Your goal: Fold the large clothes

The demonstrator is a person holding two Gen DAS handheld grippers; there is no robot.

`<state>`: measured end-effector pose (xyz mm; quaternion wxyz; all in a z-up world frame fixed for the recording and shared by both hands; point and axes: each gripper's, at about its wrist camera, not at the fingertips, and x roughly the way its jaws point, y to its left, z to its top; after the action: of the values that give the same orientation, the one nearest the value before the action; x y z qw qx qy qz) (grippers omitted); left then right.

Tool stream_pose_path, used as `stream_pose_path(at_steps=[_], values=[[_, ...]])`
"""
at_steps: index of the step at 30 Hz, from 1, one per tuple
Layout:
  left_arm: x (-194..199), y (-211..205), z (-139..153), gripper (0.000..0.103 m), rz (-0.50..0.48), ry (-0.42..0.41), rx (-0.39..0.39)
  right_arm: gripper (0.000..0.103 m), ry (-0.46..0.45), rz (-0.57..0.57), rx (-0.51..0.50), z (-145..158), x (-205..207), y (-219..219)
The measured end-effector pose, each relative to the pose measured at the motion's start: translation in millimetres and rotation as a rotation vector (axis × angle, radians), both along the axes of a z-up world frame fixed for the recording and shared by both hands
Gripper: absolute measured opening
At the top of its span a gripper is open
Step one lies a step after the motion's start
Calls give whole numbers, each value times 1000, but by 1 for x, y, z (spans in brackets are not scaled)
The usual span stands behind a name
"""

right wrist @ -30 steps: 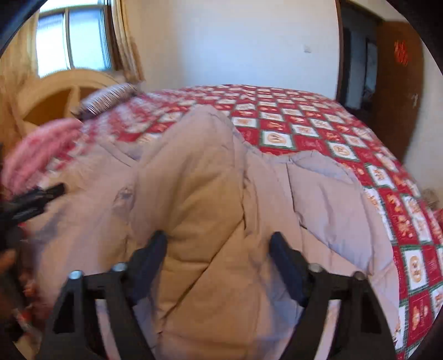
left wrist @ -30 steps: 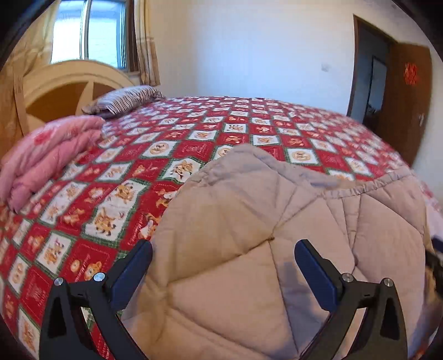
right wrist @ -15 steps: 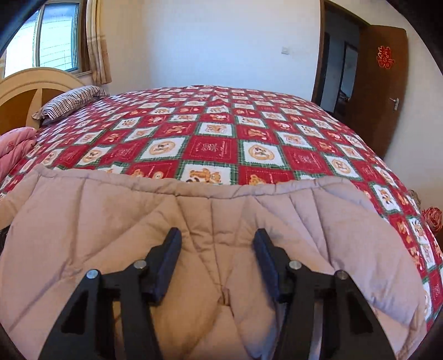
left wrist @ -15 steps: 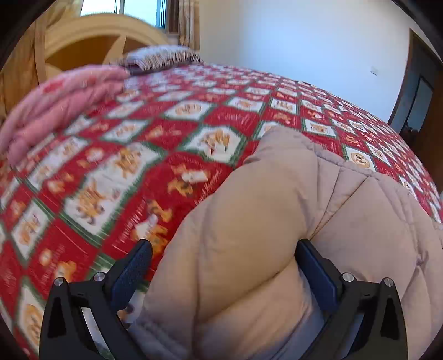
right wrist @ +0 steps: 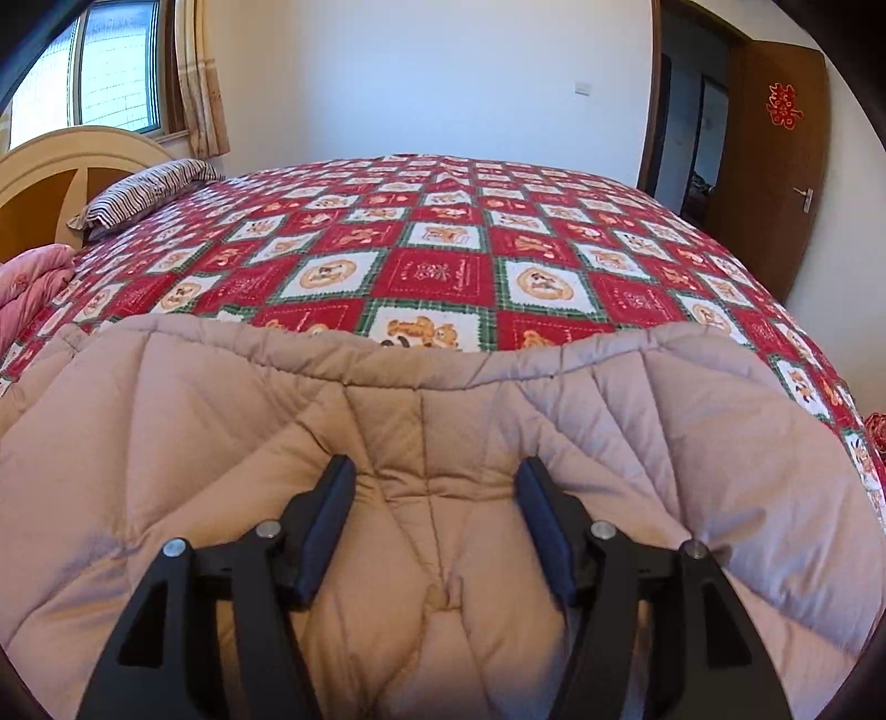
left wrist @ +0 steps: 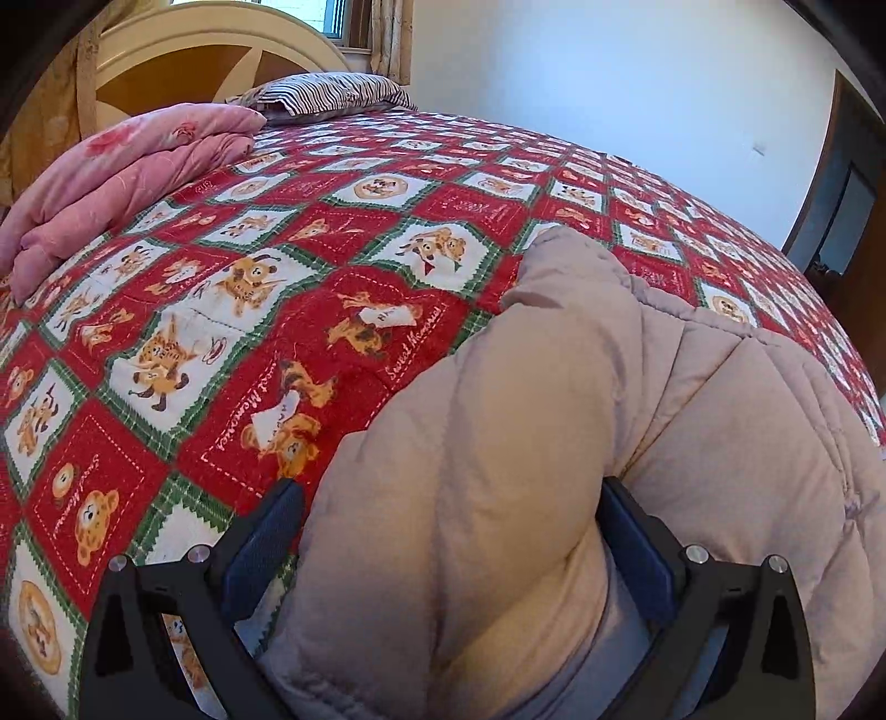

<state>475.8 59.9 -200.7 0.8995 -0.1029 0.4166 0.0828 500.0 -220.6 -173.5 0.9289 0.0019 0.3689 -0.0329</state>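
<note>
A beige quilted puffer jacket [left wrist: 554, 443] lies on the red patchwork bedspread [left wrist: 249, 332]. My left gripper [left wrist: 448, 515] stands wide over its left edge, and a fat fold of the jacket bulges up between the fingers. The right finger is against the fold; the left one looks just clear of it. In the right wrist view the jacket [right wrist: 443, 421] lies spread wide and low across the bed. My right gripper [right wrist: 434, 482] rests on it with puckered fabric between the jaws, which are opening.
A folded pink quilt [left wrist: 122, 171] and a striped pillow [left wrist: 326, 94] lie by the wooden headboard [left wrist: 194, 50] at the far left. Bare bedspread [right wrist: 443, 271] stretches beyond the jacket. A brown door [right wrist: 775, 166] stands at the right wall.
Both grippers came down toward the bed. The jacket, bunched up a second ago in the right view, now lies spread flat. The right jaws narrowed, then widened slightly.
</note>
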Motion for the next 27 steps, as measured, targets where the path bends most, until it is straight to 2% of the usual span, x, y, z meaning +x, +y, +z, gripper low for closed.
stream_pose_path(at_steps=[8, 12, 14, 16, 18, 20, 22, 23, 26, 27], values=[[0, 0, -1, 102, 8, 3, 14, 67, 40, 16, -1, -7, 14, 1], [-4, -4, 14, 102, 18, 22, 55, 67, 48, 13, -18, -7, 14, 3], [-12, -8, 33, 102, 14, -21, 55, 67, 63, 20, -38, 0, 11, 5], [-22, -17, 65, 102, -25, -123, 54, 67, 52, 35, -28, 15, 1, 2], [-25, -30, 89, 102, -56, -205, 71, 71, -39, 47, 16, 41, -21, -6], [-18, -45, 99, 102, -91, -230, 91, 84, -119, 36, -21, 60, -37, -14], [-1, -63, 92, 102, -126, -209, 138, 88, -183, -27, -128, 73, -48, -28], [9, -72, 82, 102, -144, -179, 172, 90, -182, -63, -162, 72, -47, -38], [32, -94, 42, 102, -159, -91, 334, 90, -83, -152, -161, 51, -36, -69], [35, -94, 32, 102, -159, -77, 333, 90, -45, -159, -145, 43, -32, -74]])
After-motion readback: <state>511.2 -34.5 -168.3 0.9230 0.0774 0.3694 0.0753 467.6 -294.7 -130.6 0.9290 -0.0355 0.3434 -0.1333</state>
